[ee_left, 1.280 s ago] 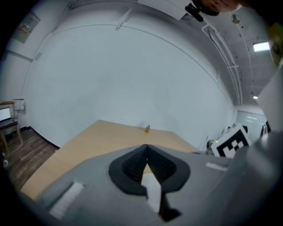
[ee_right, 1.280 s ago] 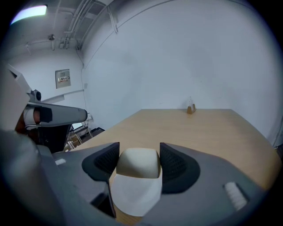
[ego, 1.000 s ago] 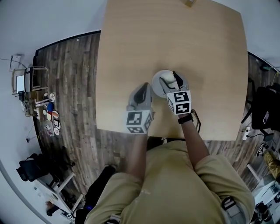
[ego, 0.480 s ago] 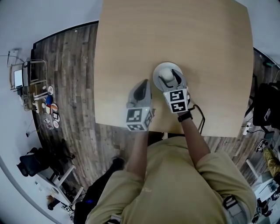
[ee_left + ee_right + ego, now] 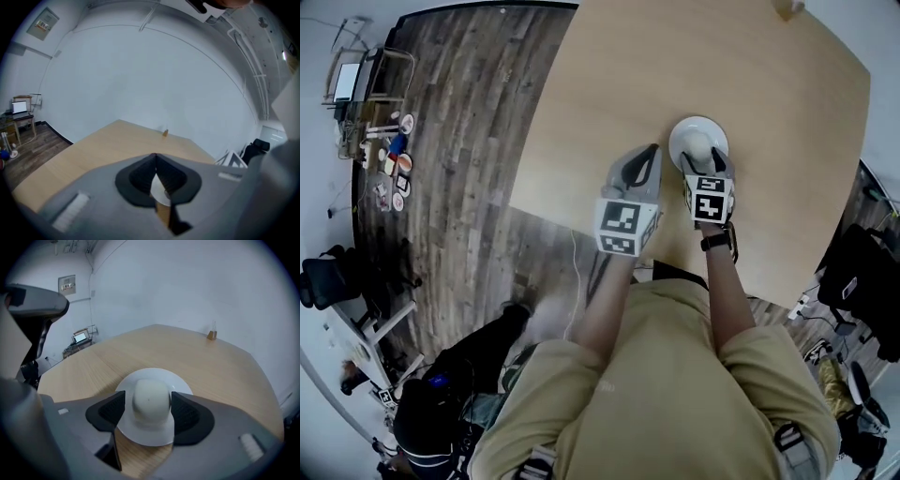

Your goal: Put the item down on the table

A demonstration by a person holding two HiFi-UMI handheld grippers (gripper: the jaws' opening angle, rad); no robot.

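Observation:
The item is white, a rounded dome on a wide flat brim, and it sits on the light wood table near its front edge. My right gripper straddles the dome. The right pad lies against the dome and a thin strip of brim shows beside the left pad, so the jaws stand slightly open round it. My left gripper hovers just left of the item. It is shut with nothing held, its pads meeting in a point. Whether the brim fully rests on the wood is unclear.
A small brown object stands at the table's far edge. Bare wood spreads beyond and to both sides of the item. Dark plank floor with clutter lies to the left, off the table.
The head view has swung, so the table and both grippers show further right and higher. The right gripper stays round the white item and the left stays beside it.

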